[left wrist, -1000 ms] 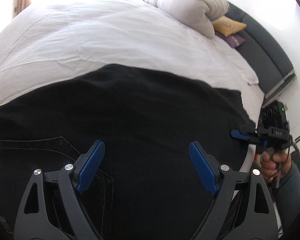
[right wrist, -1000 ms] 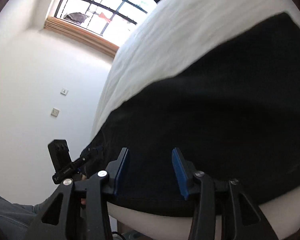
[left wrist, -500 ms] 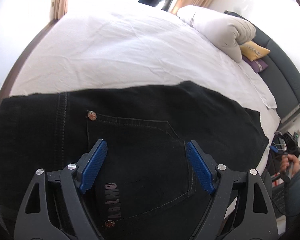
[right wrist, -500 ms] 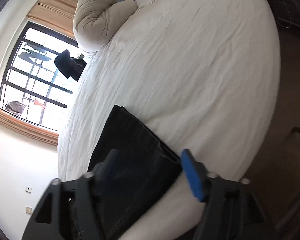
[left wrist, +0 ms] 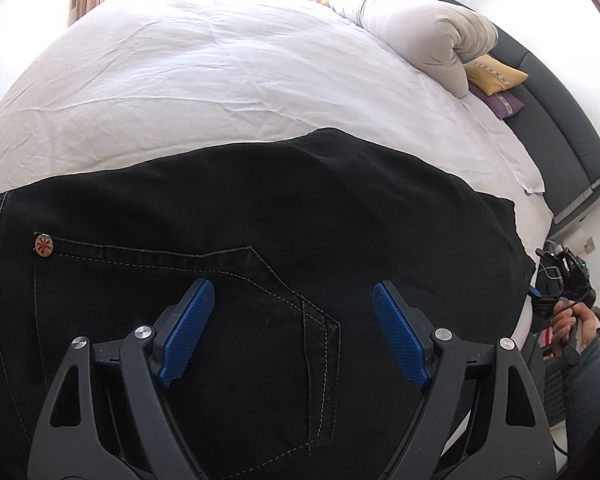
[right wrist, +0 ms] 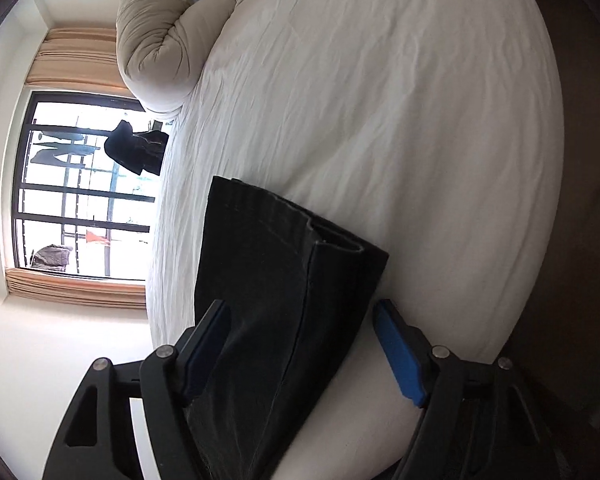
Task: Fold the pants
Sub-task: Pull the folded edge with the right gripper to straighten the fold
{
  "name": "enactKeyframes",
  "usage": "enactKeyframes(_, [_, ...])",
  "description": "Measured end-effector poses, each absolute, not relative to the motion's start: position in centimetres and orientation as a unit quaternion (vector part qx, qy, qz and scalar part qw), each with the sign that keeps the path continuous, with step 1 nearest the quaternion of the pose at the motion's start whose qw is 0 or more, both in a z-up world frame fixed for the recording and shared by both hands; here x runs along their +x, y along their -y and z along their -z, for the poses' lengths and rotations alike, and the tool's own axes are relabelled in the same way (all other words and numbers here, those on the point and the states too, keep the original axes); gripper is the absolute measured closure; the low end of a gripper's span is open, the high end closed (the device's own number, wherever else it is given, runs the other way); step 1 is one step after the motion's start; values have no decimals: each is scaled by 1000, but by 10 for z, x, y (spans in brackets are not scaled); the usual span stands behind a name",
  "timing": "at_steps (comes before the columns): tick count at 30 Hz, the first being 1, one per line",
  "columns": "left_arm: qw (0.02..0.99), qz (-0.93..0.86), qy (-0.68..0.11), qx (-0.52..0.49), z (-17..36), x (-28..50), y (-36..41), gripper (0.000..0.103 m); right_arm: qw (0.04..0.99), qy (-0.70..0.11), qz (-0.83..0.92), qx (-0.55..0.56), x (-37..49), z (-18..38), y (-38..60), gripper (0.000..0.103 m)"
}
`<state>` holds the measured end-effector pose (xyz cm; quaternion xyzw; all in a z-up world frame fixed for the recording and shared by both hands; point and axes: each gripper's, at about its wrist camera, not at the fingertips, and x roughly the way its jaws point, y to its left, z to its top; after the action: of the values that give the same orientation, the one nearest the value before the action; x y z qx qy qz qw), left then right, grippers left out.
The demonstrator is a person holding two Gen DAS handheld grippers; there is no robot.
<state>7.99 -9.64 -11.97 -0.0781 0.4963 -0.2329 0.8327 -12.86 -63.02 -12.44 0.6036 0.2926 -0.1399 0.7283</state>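
Note:
Black pants point(left wrist: 300, 208) lie folded across the white bed point(left wrist: 220, 80), back pocket and a red rivet point(left wrist: 44, 245) facing up. My left gripper point(left wrist: 292, 292) hovers open over the pocket, nothing between its blue pads. At the far right a hand holds my right gripper point(left wrist: 556, 280) off the bed's edge. In the right wrist view the stacked leg hems point(right wrist: 300, 248) lie between the spread fingers of my right gripper point(right wrist: 300, 312). Its jaws are closing, with the right pad clear of the cloth.
A rolled beige duvet point(left wrist: 420, 28) sits at the head of the bed, with a yellow cushion point(left wrist: 494, 74) and a purple one point(left wrist: 504, 104) against the dark headboard point(left wrist: 560, 120). A barred window point(right wrist: 80, 184) stands beyond the bed. Dark floor point(right wrist: 580, 240) borders the mattress edge.
The right gripper rolled and swung from the pants' long edge to the hem end, and its jaws spread wider. The left gripper shifted over the pocket area.

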Motion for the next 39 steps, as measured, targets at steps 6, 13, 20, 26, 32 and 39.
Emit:
enactKeyframes(6, [836, 229, -495, -66, 128, 82, 102, 22, 725, -260, 134, 624, -145, 127, 627, 33])
enactKeyframes(13, [837, 227, -494, -63, 129, 84, 103, 22, 719, -254, 142, 631, -158, 130, 625, 68])
enactKeyframes(20, [836, 229, -494, -67, 129, 84, 101, 22, 723, -252, 142, 628, -156, 130, 622, 89])
enactKeyframes(26, [835, 232, -494, -71, 129, 83, 95, 22, 738, -240, 157, 611, -153, 119, 612, 92])
enactKeyframes(32, [832, 235, -495, -81, 130, 84, 92, 23, 808, -256, 161, 506, -121, 55, 575, 93])
enactKeyframes(39, [826, 247, -491, -123, 131, 86, 80, 23, 914, -348, 35, 207, -36, -48, 408, 93])
